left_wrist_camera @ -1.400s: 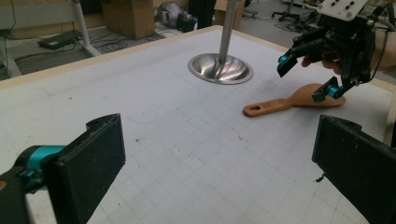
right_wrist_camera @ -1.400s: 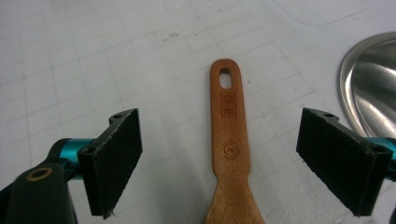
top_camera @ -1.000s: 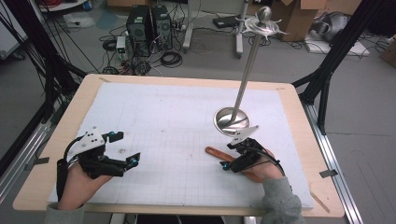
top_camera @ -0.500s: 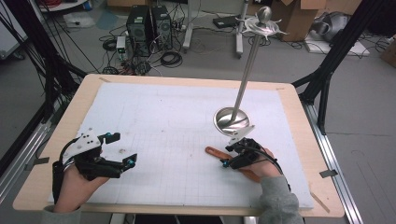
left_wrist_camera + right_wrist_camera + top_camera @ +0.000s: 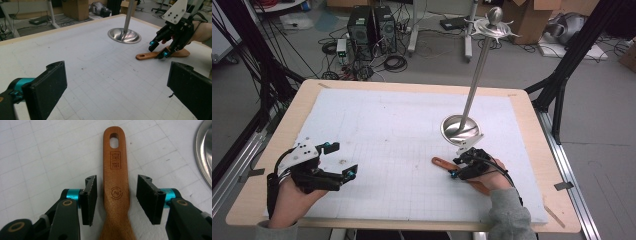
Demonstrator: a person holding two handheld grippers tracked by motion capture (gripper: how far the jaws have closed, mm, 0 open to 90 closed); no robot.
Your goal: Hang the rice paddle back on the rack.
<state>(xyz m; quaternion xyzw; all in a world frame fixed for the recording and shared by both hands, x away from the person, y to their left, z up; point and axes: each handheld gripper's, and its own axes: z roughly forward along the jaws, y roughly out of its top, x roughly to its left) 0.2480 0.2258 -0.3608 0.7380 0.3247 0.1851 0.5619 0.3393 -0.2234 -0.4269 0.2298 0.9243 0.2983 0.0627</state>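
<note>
right claw open, straddling wooden spatula handle flat on bench; close squarely mid-handle. left claw open, empty.

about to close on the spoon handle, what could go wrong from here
1. The right tool straddles the wooden spoon handle, jaws open with gaps either side; closing off-centre could twist the flat-lying spoon.
2. The stand's metal base sits close beside that hand; lifting or swinging the spoon might knock it.

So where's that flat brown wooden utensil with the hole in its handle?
In the high view, the flat brown wooden utensil lies on the white gridded mat's right side, just in front of the shiny metal stand base, its handle between the right gripper's open jaws.
</note>
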